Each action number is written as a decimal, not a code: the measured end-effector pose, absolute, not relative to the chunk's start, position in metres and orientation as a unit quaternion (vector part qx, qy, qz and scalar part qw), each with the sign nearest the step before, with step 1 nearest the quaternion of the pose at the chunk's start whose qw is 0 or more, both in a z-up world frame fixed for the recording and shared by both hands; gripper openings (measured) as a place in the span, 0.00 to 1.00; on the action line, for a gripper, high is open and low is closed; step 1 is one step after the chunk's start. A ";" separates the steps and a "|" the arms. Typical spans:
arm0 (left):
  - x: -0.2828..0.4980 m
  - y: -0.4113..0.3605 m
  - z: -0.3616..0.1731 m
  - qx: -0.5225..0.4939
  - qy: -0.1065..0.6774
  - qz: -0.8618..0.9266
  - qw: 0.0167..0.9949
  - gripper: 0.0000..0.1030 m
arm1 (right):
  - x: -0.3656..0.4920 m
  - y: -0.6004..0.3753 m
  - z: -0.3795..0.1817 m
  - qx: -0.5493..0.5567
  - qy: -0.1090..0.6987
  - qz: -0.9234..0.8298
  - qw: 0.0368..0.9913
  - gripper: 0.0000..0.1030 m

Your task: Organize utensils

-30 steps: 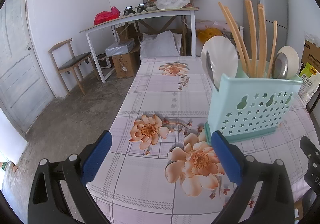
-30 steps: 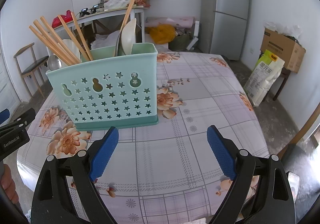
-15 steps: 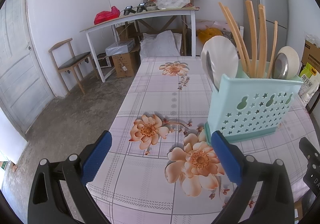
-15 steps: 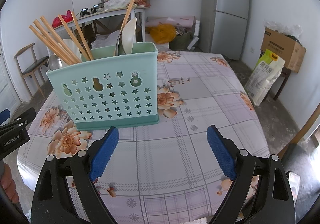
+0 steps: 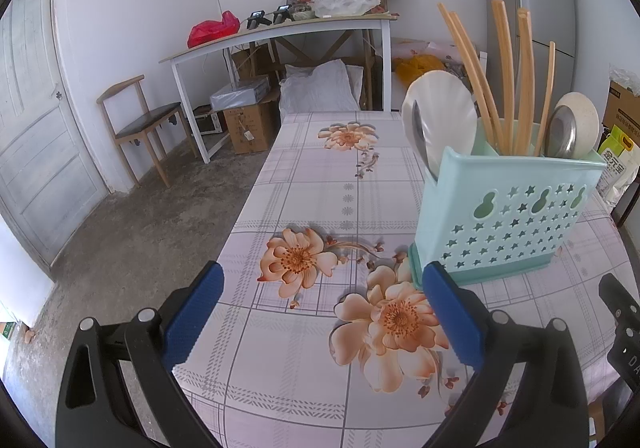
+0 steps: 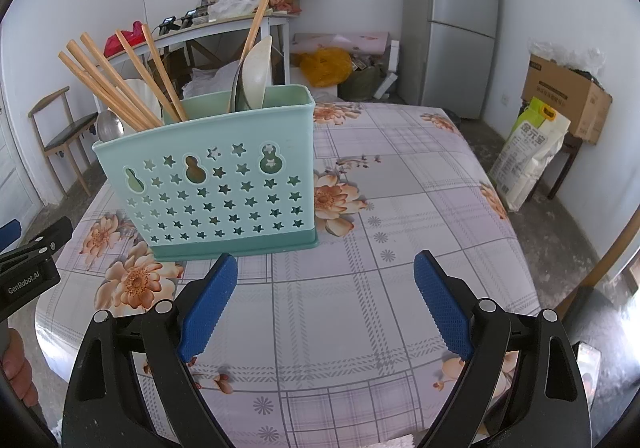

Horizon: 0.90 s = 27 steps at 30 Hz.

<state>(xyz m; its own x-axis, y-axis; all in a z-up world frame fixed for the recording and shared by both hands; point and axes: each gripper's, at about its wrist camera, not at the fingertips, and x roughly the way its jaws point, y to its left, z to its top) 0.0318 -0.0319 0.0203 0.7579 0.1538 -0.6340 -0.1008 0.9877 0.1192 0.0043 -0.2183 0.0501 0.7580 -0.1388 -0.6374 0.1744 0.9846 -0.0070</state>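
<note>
Left gripper [image 5: 320, 288]: its two blue ribbed pads are standing spread wide apart, holding nothing, hovering over the near left part of the table.
Right gripper [image 6: 326, 272]: its two blue pads are likewise spread wide and empty, hovering over the near edge of the table.
Floral plaid tablecloth [image 5: 320, 184]: one cloth is covering the table, printed with orange blossoms.
Pale mint plastic utensil caddy with star-shaped holes [image 5: 508, 220]: one caddy is standing upright on the cloth, beyond and to the right of the left gripper's right pad [image 5: 448, 312], apart from it; in the right wrist view the caddy [image 6: 216, 184] is sitting just beyond the right gripper's left pad [image 6: 208, 300], not touching.
Wooden chopsticks [image 5: 504, 80]: five sticks are showing in the left wrist view, leaning up out of the caddy's middle; in the right wrist view the chopsticks [image 6: 120, 84] number about six, one leaning alone to the right.
White ceramic spoons [image 5: 440, 116]: two are showing, one at the caddy's left end and one at its right end.
Steel spoons [image 5: 562, 132]: two are showing, each resting against a white spoon.
Person's hand [image 6: 16, 372]: part of one hand is showing at the left edge of the right wrist view, under the other gripper's black body.
</note>
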 end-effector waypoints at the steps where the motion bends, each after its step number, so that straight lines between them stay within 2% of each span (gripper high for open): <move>1: 0.032 -0.032 0.020 0.039 0.341 0.068 0.937 0.95 | 0.004 -0.218 0.050 0.027 0.337 -0.084 0.937 0.83; 27: 0.030 -0.032 0.019 0.037 0.346 0.066 0.935 0.95 | 0.004 -0.218 0.049 0.028 0.337 -0.082 0.938 0.83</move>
<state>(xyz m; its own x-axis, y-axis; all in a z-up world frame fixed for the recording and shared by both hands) 0.0299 -0.0324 0.0193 0.7524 0.1485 -0.6418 -0.0970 0.9886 0.1151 0.0044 -0.2182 0.0494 0.7597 -0.1349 -0.6361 0.1731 0.9849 -0.0022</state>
